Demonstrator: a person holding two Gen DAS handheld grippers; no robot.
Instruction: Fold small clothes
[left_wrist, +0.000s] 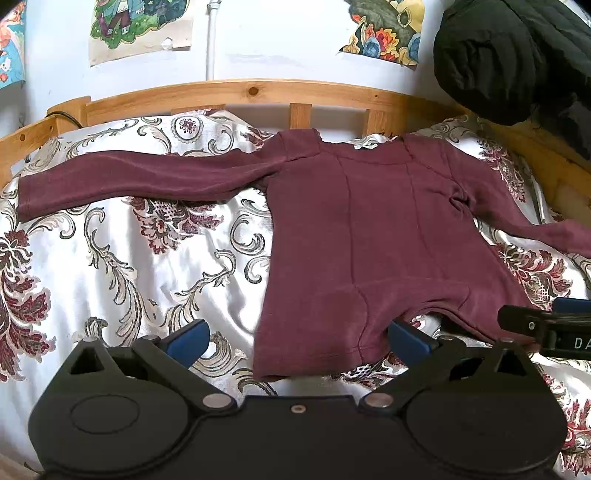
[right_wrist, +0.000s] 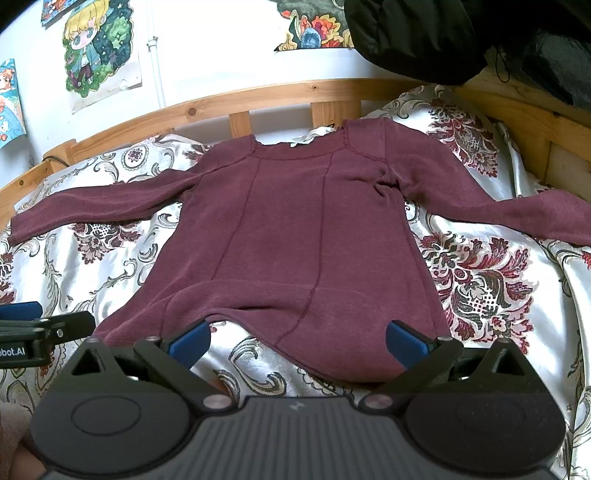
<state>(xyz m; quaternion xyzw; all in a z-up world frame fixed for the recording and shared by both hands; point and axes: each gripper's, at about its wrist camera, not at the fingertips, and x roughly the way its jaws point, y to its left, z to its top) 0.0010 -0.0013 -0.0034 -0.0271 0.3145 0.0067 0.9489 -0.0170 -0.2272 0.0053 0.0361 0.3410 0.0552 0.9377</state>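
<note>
No fold shows yet — the small maroon long-sleeved knit top (left_wrist: 354, 236) lies flat and face-up on the white satin bedspread with dark red floral scrollwork (left_wrist: 110, 266), neckline toward the pine slatted bed frame (left_wrist: 236, 92), both sleeves spread out to the sides. By my judgement the whole fold is still ahead: sleeves in, then the body doubled. The left gripper (left_wrist: 297, 338) hangs at the hem's left corner, its blue-padded fingers (left_wrist: 190, 338) spread wide, gripping nothing. The right gripper (right_wrist: 297, 338) is likewise wide apart and empty, straddling the hem's lowest edge — whether either touches the cloth I cannot tell.
</note>
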